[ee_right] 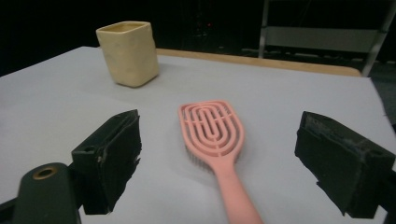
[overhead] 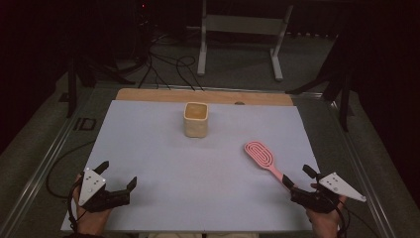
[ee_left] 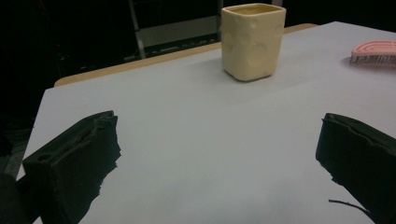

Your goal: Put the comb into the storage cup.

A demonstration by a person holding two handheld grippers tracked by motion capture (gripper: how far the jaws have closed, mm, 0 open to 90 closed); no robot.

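Brush (overhead: 263,159) lies flat, right of and nearer than the cup (overhead: 196,119), handle between the right gripper's (overhead: 299,179) wide-open, empty jaws. Left gripper (overhead: 117,174), likewise open, rests near the table's (overhead: 163,148) near edge.

The room is dim and the background is almost black in all three views; only the pale table sheet (overhead: 163,148) receives clear light, which seems to come from above. In the high view the picture is soft and a little grainy, and the floor beyond the table fades into darkness. The cream cup (ee_left: 252,39) has a soft shadow at its base, and its left side is darker. The pink hairbrush (ee_right: 212,130) is sharp enough to show its slots, with a faint shadow under the head. The near black jaws look slightly blurred. No strong glare appears.
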